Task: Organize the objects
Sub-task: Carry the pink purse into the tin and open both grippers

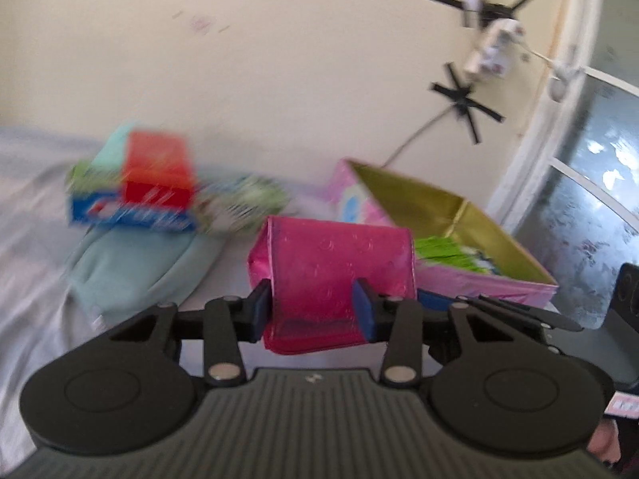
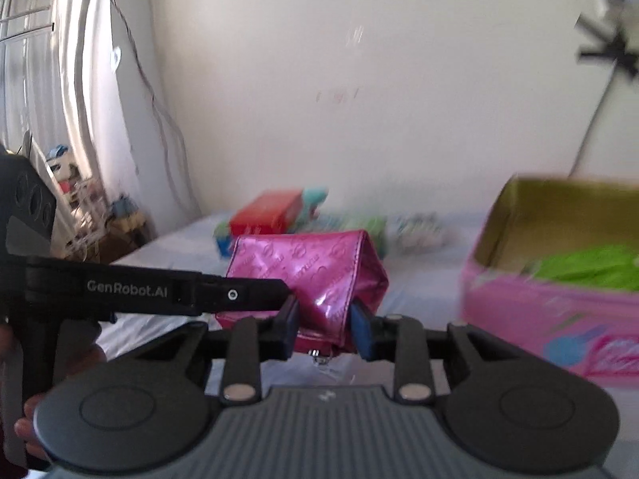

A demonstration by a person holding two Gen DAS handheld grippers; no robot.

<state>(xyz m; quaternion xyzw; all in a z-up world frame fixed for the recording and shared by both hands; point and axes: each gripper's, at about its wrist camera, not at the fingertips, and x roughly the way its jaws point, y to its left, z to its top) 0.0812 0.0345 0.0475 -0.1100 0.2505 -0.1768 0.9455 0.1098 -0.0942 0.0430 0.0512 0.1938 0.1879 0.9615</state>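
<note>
A glossy pink purse (image 1: 339,255) is held up above the bed, a little in front of the pile of things. My left gripper (image 1: 311,307) is shut on its lower part, blue pads pressing both sides. My right gripper (image 2: 324,319) is shut on the same purse (image 2: 303,263) from the other end, where a small metal clasp hangs below. In the right wrist view a black finger (image 2: 239,294) of the left gripper reaches in from the left onto the purse. An open pink box (image 1: 439,215) with a gold inside stands to the right and holds something green (image 1: 451,255).
On the pale bed sheet (image 1: 32,207) lie a red box (image 1: 159,171) on a blue box (image 1: 127,215), a folded teal cloth (image 1: 135,263) and a green-white packet (image 1: 247,203). A wall stands close behind. A window (image 1: 591,183) is at the right and a curtain (image 2: 80,80) at the left.
</note>
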